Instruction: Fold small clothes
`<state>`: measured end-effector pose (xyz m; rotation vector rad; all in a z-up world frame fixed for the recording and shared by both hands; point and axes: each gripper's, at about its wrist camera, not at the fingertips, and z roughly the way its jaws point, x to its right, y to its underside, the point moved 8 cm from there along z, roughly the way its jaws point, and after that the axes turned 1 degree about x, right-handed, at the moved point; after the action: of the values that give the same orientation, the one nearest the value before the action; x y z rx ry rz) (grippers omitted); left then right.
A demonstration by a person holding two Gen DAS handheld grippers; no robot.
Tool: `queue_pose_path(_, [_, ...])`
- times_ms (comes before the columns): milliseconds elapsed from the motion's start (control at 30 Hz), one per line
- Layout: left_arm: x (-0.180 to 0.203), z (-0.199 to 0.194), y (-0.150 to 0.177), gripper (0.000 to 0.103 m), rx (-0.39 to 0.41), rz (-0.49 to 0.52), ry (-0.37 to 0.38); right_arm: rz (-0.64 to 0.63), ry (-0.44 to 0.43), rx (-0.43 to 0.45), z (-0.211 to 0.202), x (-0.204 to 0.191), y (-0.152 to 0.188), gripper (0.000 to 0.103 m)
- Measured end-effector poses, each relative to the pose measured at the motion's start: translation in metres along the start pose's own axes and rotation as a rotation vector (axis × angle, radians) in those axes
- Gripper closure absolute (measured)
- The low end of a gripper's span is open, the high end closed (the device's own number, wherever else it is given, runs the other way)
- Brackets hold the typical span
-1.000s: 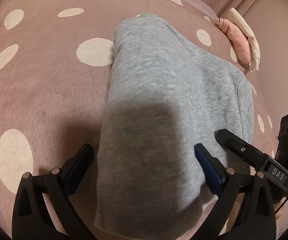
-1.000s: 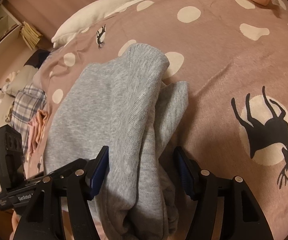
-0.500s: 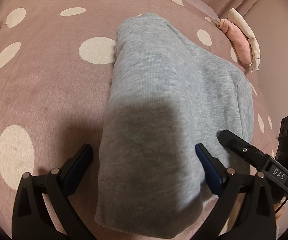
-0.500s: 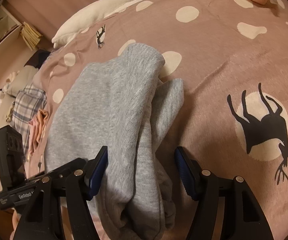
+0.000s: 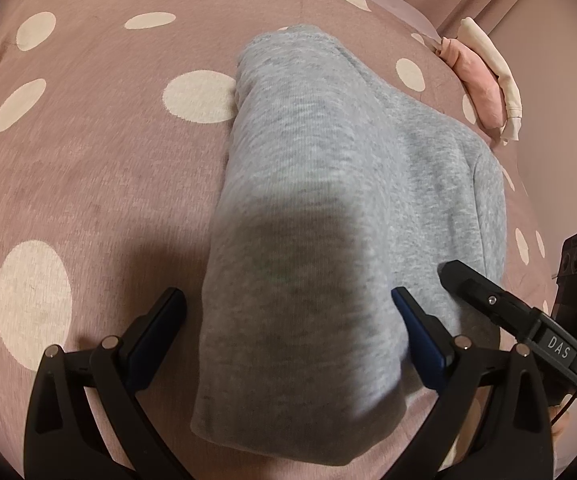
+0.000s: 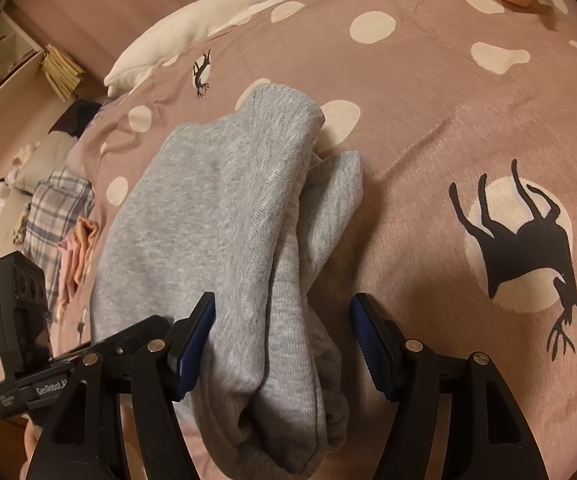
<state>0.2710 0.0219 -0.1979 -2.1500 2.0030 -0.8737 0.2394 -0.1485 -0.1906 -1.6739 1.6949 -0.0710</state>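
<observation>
I have both sets of fingers released, the left gripper [image 5: 288, 320] and the right gripper [image 6: 282, 328] each straddling the grey garment [image 5: 328, 184] without pinching it. It lies folded lengthwise mid-frame on the bed [image 5: 88, 184], so the spread fingers look placed for the next fold, I judge.

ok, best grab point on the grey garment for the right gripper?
Take the grey garment by its near rolled end, where the stacked layers bunch between the right gripper fingers. Come straight in along its length from the near side; that end is thick and already sits inside the open gap.
</observation>
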Motion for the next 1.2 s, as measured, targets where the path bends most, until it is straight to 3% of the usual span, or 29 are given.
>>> queue_pose_path(1200, [-0.0005, -0.0014, 0.0037, 0.002, -0.001, 0.000, -0.002, 0.000, 0.001, -0.001, -0.0029, 0.0026, 0.0044, 0.035])
